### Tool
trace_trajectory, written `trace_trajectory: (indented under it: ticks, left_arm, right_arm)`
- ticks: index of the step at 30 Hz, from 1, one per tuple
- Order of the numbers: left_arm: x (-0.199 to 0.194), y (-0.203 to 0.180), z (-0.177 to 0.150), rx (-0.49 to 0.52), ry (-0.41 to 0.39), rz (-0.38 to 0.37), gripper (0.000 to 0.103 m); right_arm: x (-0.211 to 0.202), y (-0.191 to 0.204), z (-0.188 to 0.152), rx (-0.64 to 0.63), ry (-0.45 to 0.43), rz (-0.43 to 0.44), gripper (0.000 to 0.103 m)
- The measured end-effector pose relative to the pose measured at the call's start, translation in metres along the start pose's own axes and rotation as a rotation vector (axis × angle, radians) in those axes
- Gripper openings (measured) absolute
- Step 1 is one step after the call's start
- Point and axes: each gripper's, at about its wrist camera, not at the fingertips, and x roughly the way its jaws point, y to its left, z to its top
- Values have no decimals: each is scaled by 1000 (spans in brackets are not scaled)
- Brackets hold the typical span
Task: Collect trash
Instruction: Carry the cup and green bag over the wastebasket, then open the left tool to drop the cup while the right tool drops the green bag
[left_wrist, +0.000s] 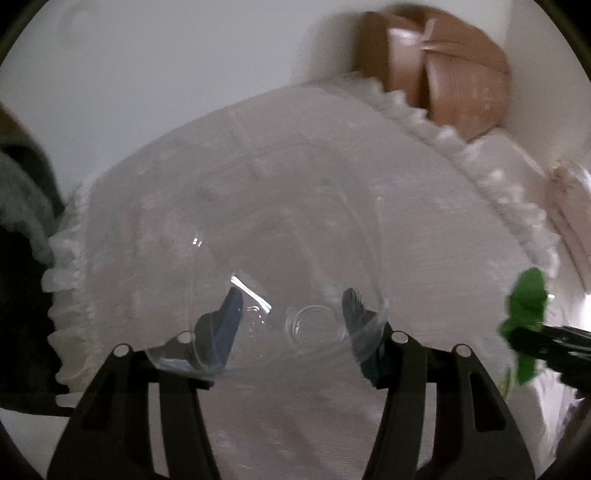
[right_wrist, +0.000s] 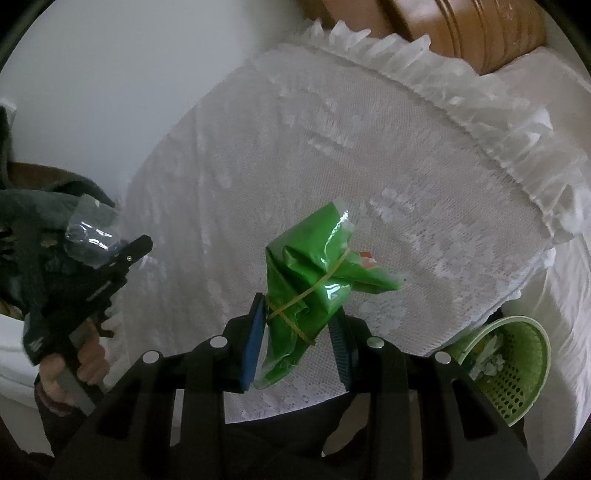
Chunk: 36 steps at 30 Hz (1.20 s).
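Gripping green bag (right_wrist: 310, 280), right gripper (right_wrist: 299, 332) raised.

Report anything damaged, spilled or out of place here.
Nothing spilled. The green wrapper in the right gripper is crumpled and rubber-banded; the left gripper holds a clear plastic cup. Both look like trash.

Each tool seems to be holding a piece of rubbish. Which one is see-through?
The clear plastic cup in the left tool. The right tool grips a green wrapper, opaque and bound with a rubber band.

Glossy green plastic wrapper (right_wrist: 314, 284), clear smooth plastic cup (left_wrist: 280, 295), white lace cloth (right_wrist: 332, 147), perforated green plastic basket (right_wrist: 517, 373).
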Motion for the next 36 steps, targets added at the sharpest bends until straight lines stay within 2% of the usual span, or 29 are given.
trace_trajectory:
  ticks: [7,13,15,17,18,20,26,28,30,32,36]
  left_arm:
    - [-22,-90,5,173,-24,-130,55]
    - [-34,-183,-9,358,-14,-266,55]
    - [-37,-218,-18,431,0,-315,55]
    - [-38,-252,-29,497,24,-370,55]
    - [-37,-266,-35,525,35,-390,55]
    - [-36,-301,-50,601,60,-426,55]
    - [-32,-381,-96,784,118,-502,56]
    - [-33,-400,-108,824,131,-516,66]
    - [-34,-416,-117,852,119,-500,82]
    - [-37,-425,-123,868,109,-506,92]
    - [-44,-433,-125,868,84,-502,95]
  right_arm:
    - [-48,-32,-20,58,-103,-63,35]
    - [-106,-88,-59,186,-186,-178,35]
    - [-128,-116,-83,254,-208,-238,35]
    - [-138,-127,-92,284,-215,-261,35]
    - [-153,-147,-112,337,-223,-295,35]
    - [-166,-168,-130,388,-227,-328,35]
    - [-188,-217,-171,499,-228,-370,35]
    - [-192,-234,-185,533,-232,-371,35]
    - [-198,-253,-200,557,-237,-366,35]
    - [-201,-266,-211,572,-239,-361,35]
    - [-205,-283,-226,594,-231,-356,35]
